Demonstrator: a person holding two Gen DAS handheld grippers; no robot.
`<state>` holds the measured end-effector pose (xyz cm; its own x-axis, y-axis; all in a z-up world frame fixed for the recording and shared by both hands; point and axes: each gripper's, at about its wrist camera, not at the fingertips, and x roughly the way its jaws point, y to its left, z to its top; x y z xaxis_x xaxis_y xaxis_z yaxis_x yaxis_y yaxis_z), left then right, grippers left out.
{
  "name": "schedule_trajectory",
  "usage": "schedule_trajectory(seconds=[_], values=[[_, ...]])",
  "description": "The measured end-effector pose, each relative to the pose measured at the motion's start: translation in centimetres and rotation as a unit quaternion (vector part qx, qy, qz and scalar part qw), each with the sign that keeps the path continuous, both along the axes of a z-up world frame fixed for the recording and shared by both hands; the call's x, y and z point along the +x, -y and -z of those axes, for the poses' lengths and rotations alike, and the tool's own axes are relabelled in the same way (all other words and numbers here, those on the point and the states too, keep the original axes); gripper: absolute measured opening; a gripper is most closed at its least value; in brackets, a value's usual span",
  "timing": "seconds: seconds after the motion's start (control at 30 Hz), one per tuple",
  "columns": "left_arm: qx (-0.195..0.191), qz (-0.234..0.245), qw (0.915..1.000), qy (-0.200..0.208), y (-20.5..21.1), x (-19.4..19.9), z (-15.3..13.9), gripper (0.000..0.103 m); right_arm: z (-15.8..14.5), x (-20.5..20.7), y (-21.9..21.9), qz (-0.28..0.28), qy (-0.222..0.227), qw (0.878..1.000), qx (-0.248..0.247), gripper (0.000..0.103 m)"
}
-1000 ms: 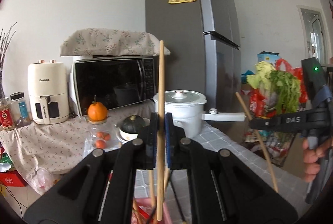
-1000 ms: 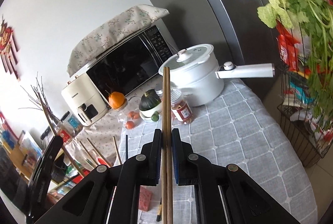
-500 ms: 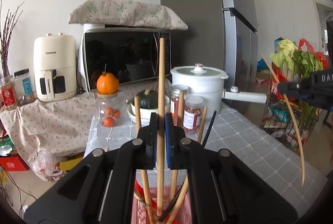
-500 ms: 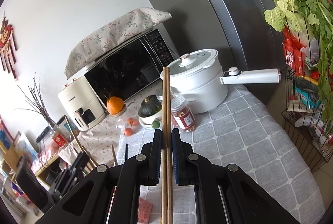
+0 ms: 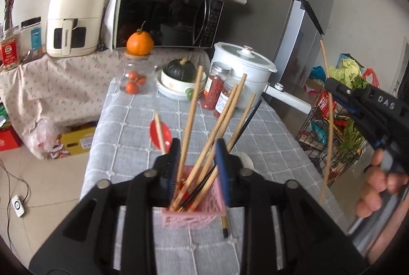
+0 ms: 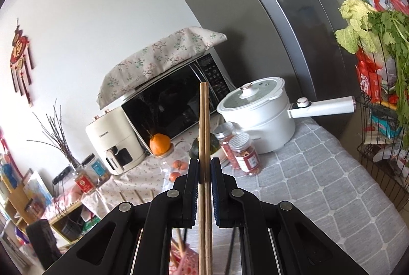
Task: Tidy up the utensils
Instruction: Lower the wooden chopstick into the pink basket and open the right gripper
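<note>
My left gripper (image 5: 196, 167) has just been opening above the pink basket (image 5: 194, 213) on the table (image 5: 268, 147), freeing its chopstick (image 5: 190, 119) among the others inside. My right gripper (image 6: 204, 174) stays clamped on two chopsticks (image 6: 204, 126), next to go in.

Black gripper (image 5: 196, 167) arms — blue pads, silver screws.

Pink mesh basket (image 5: 194, 215) on grey tablecloth — wooden chopsticks (image 5: 190, 119) leaning upright inside, fanned out
</note>
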<state>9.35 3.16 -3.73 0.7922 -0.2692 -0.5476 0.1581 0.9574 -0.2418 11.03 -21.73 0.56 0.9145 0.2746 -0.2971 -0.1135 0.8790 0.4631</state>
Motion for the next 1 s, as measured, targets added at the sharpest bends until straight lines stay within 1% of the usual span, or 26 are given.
schedule_trajectory(seconds=[0.07,0.17,0.3,0.37,0.5,0.6,0.7,0.83,1.0], values=[[0.013,0.005,0.9997,-0.021,-0.6,-0.1,-0.3,0.038,-0.1,0.0,-1.9,-0.001,0.006,1.000,-0.009,0.009],[0.036,-0.002,0.9979,-0.054,-2.0,-0.1,0.1,0.038,0.4,-0.3,-4.6,0.004,0.019,1.000,-0.018,0.009],[0.020,-0.010,0.9954,-0.093,-4.2,0.2,1.1,0.038,1.8,-0.2,-7.4,0.042,0.031,0.999,0.003,0.009],[0.016,-0.005,0.9945,-0.104,-4.9,0.2,1.3,0.038,2.6,0.0,-8.3,0.066,0.040,0.997,0.012,0.009],[0.009,-0.003,0.9945,-0.104,-5.9,-0.3,0.9,0.039,4.0,0.2,-10.3,0.123,0.074,0.990,-0.002,0.009],[0.008,-0.001,0.9947,-0.103,-6.4,-0.6,0.7,0.042,5.2,0.1,-11.4,0.158,0.094,0.983,-0.015,0.009],[0.006,0.000,0.9943,-0.106,-7.0,-0.4,0.9,0.042,6.4,0.3,-12.7,0.186,0.108,0.976,-0.044,0.009],[0.006,-0.004,0.9938,-0.111,-7.4,-0.3,1.1,0.042,7.8,0.4,-14.3,0.192,0.112,0.972,-0.069,0.010],[0.008,-0.007,0.9931,-0.117,-7.4,-0.2,1.5,0.043,9.2,-1.1,-15.4,0.181,0.107,0.975,-0.068,0.011]])
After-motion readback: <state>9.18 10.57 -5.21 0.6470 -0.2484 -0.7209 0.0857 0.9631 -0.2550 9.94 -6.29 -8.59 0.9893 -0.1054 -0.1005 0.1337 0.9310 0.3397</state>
